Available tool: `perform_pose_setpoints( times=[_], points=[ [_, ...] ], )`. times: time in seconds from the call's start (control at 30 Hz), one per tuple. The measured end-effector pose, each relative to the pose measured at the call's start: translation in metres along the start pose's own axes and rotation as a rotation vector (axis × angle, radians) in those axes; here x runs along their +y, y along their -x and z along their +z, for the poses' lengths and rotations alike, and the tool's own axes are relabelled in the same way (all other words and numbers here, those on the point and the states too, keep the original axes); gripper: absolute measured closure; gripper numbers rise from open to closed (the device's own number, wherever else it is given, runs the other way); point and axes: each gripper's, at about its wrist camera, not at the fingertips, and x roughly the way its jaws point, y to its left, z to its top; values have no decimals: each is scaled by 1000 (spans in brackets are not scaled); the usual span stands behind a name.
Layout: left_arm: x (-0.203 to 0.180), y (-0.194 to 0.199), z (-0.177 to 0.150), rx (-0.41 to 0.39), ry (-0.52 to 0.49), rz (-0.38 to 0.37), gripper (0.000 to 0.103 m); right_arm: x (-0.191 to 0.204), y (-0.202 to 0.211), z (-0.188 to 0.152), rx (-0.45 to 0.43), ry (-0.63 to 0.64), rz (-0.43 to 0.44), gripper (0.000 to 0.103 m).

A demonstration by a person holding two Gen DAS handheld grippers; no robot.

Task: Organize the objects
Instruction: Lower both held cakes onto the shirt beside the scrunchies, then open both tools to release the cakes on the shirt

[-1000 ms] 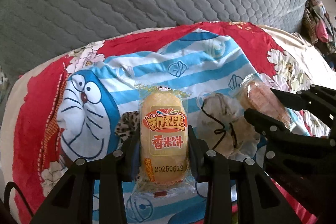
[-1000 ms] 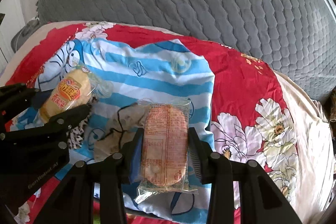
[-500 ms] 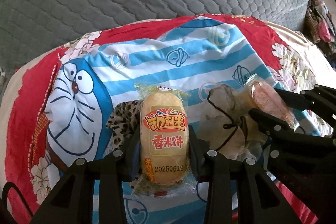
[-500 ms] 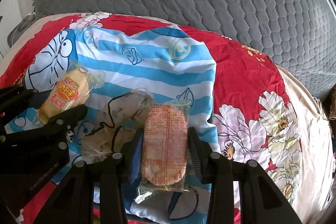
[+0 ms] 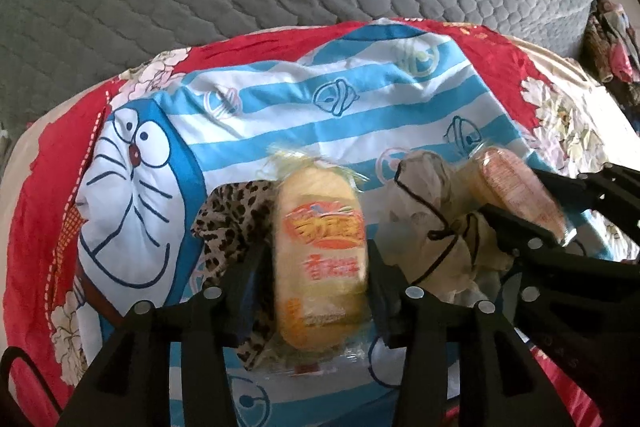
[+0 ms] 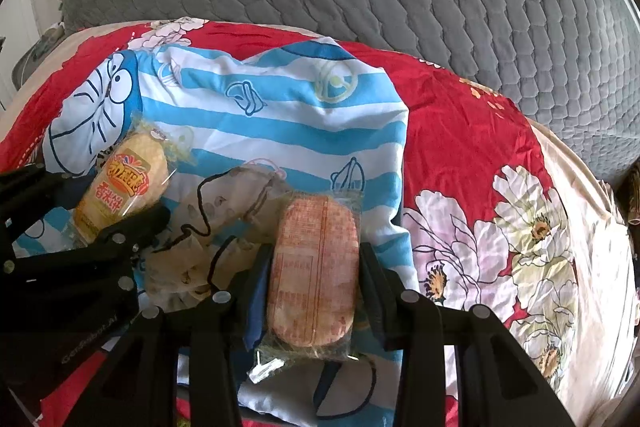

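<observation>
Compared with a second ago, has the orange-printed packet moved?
No. The orange-printed packet sits in the right gripper over the same stripes of the striped blanket.

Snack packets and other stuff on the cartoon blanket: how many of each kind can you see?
Wrapped rice cracker packets: 2, the yellow-label packet and the red-print packet
Beige drawstring pouches: 1, the beige pouch
Leopard-print cloths: 1, the leopard-print cloth
Total: 4 things
</observation>
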Motion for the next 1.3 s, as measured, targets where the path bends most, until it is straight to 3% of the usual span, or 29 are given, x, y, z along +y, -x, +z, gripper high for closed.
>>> perform_pose_setpoints(
  times=[0.13, 0.5, 0.87, 1.03, 1.3],
  points=[
    [0, 0, -1, 6, 6, -3, 45, 0, 1, 0, -1, 1, 1, 62],
    [6, 4, -2, 13, 21, 13, 34, -2, 5, 1, -7, 0, -4, 58],
    [17, 18, 2, -9, 46, 24, 27, 1, 15, 2, -10, 8, -4, 50],
    [21, 24, 4, -16, 56, 28, 26, 0, 19, 4, -15, 12, -9, 40],
    [21, 27, 5, 7, 49, 49, 20, 1, 27, 5, -25, 19, -21, 37]
  ],
)
